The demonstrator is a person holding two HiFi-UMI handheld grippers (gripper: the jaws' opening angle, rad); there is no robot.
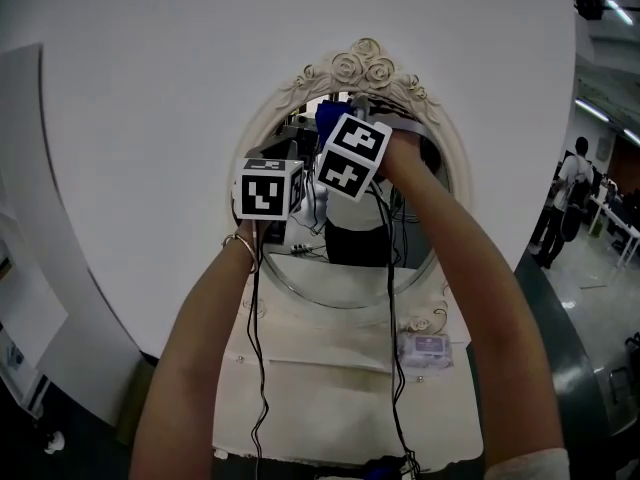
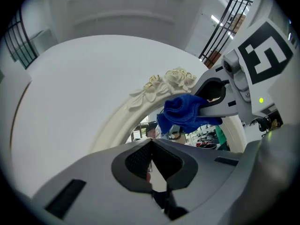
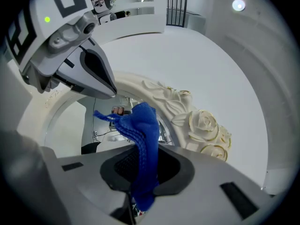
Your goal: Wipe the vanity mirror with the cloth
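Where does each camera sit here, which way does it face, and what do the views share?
Head view: on the person's head, looking forward and down at the vanity mirror; left forearm and right forearm reach in.
Left gripper view: rides the left gripper, looking along its closed, empty jaws up at the rose crest; the right gripper crosses at right.
Right gripper view: looks along its own jaws, clamped on the blue cloth, toward the glass; the left gripper shows upper left.
Shared: all three show crest and cloth.
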